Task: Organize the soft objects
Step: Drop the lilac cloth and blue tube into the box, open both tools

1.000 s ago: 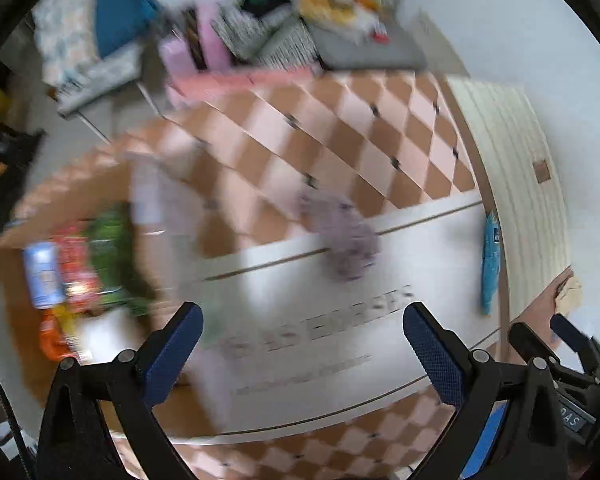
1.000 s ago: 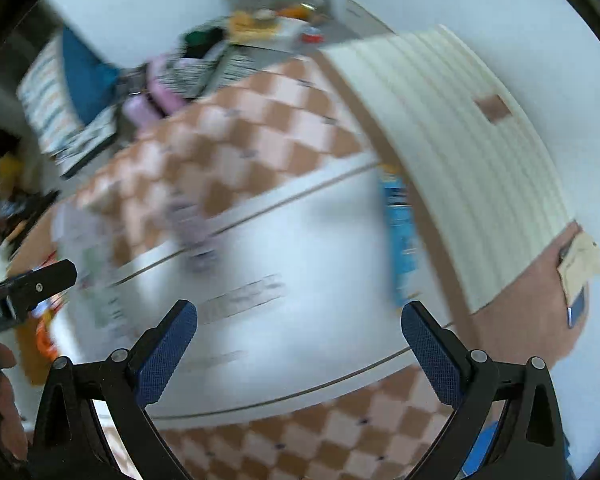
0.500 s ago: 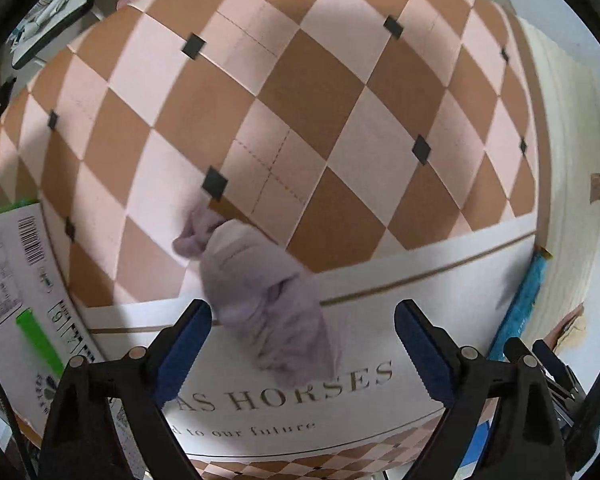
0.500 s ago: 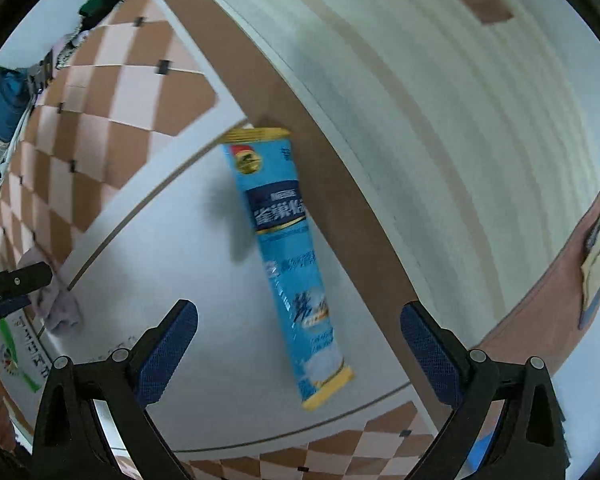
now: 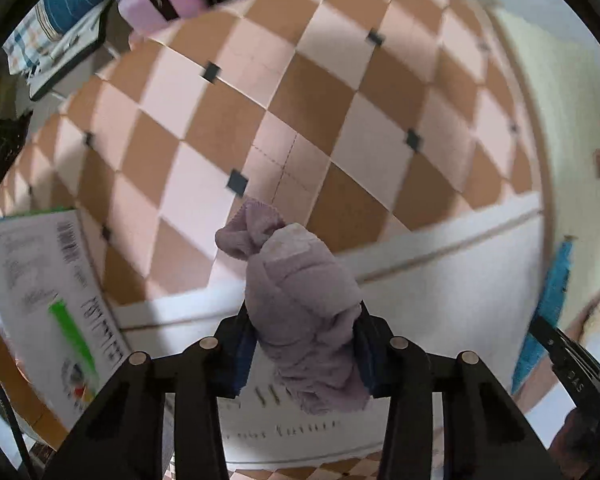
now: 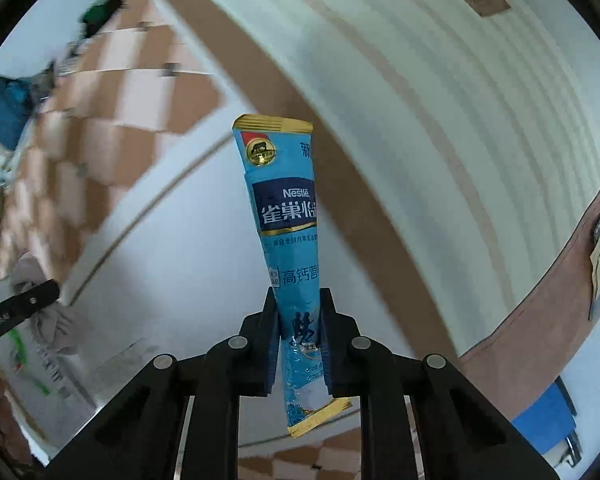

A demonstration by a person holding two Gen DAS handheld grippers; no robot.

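The left gripper (image 5: 304, 344) is clamped on a bunched mauve cloth (image 5: 300, 300), its blue-padded fingers (image 5: 242, 354) pressing both sides of the soft bundle, whose rolled end pokes forward past the tips. The right gripper (image 6: 298, 340) is closed on a long blue Nestlé sachet (image 6: 288, 236), pinching it low down so that the gold-edged top points away from the camera and the short bottom end hangs back behind the jaws. Below both lies a white mat (image 5: 452, 280) with printed lettering, spread over a floor of brown and pink checked tiles (image 5: 300, 92). At the left edge sits a printed white carton flap (image 5: 40, 288), too blurred to read. Farther off, a ribbed cream panel (image 6: 480, 140) curves along the wall, and a pink box (image 5: 160, 0) stands among what appear to be piled household goods.
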